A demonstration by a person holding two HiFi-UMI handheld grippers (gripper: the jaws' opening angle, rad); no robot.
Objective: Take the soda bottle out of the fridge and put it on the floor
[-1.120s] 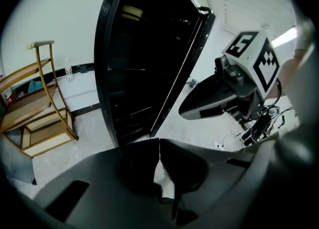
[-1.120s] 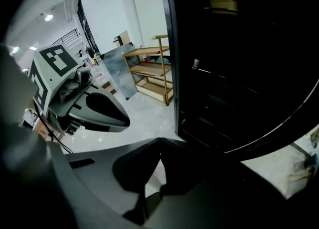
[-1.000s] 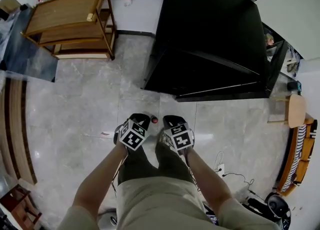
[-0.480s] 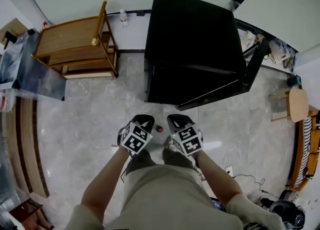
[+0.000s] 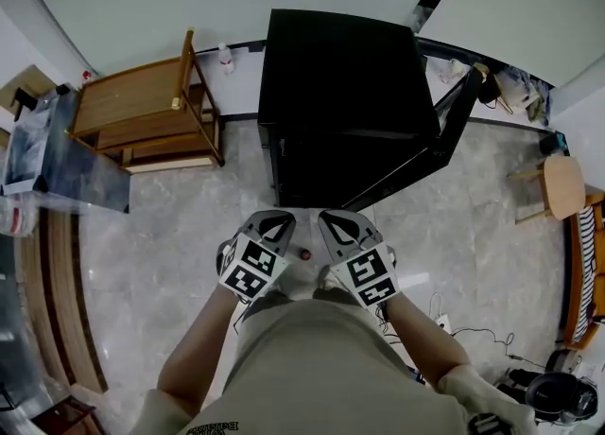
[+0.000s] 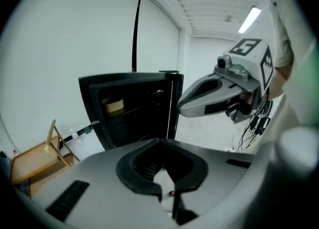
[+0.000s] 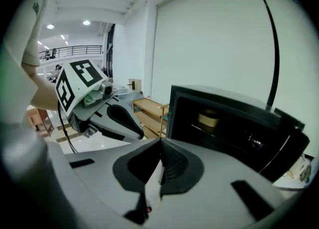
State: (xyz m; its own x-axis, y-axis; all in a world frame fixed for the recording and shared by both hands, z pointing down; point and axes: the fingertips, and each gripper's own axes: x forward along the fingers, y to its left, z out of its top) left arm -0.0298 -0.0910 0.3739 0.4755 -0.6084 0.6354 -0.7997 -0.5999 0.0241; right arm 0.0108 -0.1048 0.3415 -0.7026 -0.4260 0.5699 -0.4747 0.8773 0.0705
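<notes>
The soda bottle [image 5: 305,255] stands on the grey floor in front of the fridge; from above only its red cap shows, between the two grippers and far below them. The same cap shows through the jaw gap in the left gripper view [image 6: 172,193] and the right gripper view [image 7: 148,209]. My left gripper [image 5: 275,221] and right gripper [image 5: 335,220] hang side by side above it, both shut and empty. The black fridge [image 5: 340,102] stands ahead with its door [image 5: 444,135] swung open to the right. A yellowish container [image 7: 209,118] sits on a shelf inside.
A wooden shelf unit [image 5: 142,112] stands left of the fridge, with a clear bottle [image 5: 225,57] by the wall behind it. A glass-topped table [image 5: 57,154] is at the far left. At the right are a wooden chair [image 5: 560,187] and cables [image 5: 444,324] on the floor.
Both grippers have risen together away from the floor, still shut. The red-capped bottle stays on the floor. The head view has lifted, so the fridge looks smaller and farther.
</notes>
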